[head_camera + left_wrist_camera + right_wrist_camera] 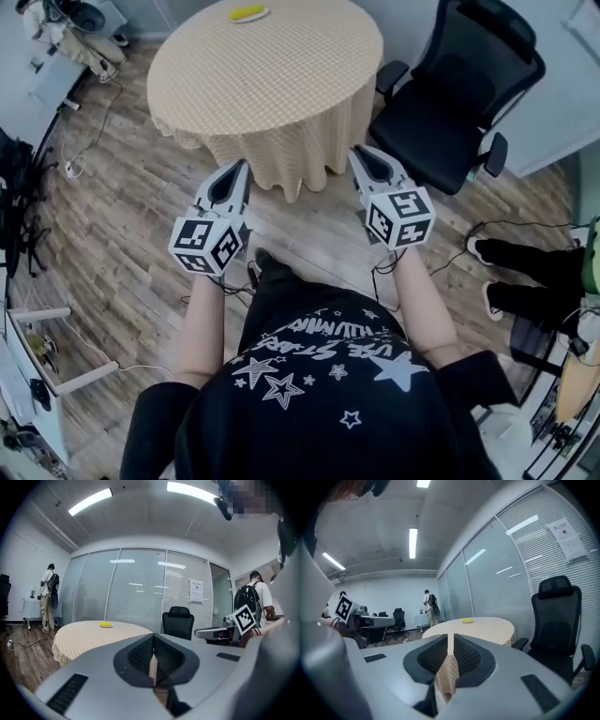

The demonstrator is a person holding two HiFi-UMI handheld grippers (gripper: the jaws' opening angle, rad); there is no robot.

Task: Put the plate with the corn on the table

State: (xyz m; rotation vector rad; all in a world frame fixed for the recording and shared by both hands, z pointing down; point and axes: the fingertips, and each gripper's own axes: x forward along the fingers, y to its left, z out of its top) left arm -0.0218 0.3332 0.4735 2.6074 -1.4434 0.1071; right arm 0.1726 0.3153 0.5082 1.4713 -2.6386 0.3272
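Left gripper [240,167]: jaws pressed together, nothing in between. Right gripper [359,152]: same, tips shut tight, nothing pinched. Both held up side by side in the air, just short of the near edge of the table [272,66], pointing at it.

Further out: plate with the corn [248,14], sitting right by the far edge of the tabletop, well apart from both grippers. Already on the table, so likely little or nothing left to do.

Possible trouble from here:
- Catching the hanging cloth [281,155] with a gripper and tugging it, dragging the plate along.
- Pushing the plate while reaching across, so close to the far edge, and knocking it down to the floor.
- Tipping the plate and letting the corn roll off.
- Bumping the black chair [459,94], just beside the right edge of the table.

Corn: lying flat, long way running side to side along the far edge, not toward the grippers. Too small to tell the thick end from the thin end.
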